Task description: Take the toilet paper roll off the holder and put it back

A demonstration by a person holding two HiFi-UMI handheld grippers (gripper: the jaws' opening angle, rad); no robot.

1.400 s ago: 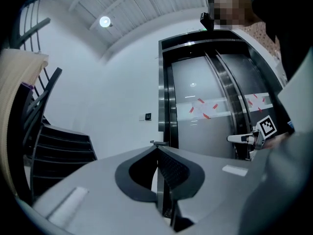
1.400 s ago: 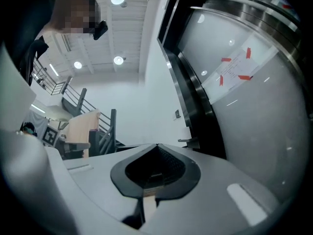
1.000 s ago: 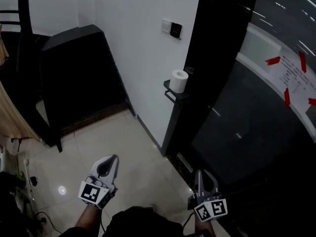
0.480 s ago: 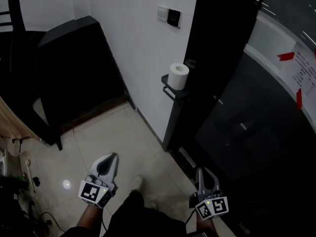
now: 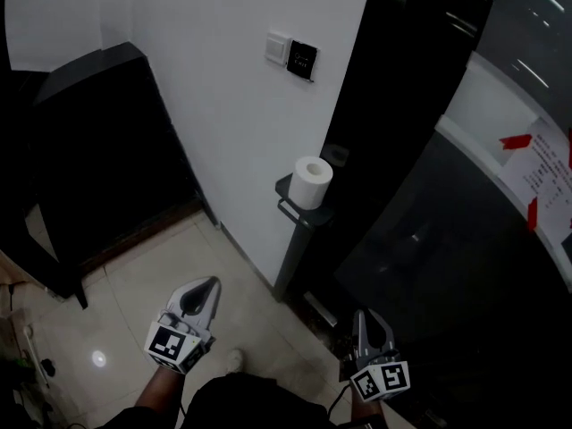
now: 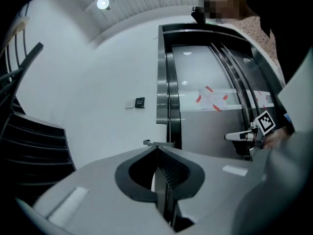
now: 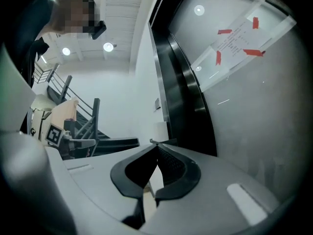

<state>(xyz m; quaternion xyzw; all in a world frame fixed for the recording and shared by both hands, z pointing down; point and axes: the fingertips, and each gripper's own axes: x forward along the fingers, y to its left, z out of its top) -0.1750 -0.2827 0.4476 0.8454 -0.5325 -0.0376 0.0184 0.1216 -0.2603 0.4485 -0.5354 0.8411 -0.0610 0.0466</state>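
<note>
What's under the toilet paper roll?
The toilet paper roll stands upright on the dark holder, a small railed shelf by the white wall. The shelf surface beneath it is covered.

A white plastic switch plate (image 5: 277, 48) and a black square control panel (image 5: 302, 58) sit side by side on the plain white wall (image 5: 223, 114). A black cabinet (image 5: 98, 159) stands on the glossy beige tile floor (image 5: 134, 293). A white paper sheet (image 5: 541, 164) is fixed with red tape strips on the dark curved panel (image 5: 429, 239).

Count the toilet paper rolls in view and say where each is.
1. The toilet paper roll stands upright on the black holder at the white wall's corner. No other shows, though one could be hidden.
</note>
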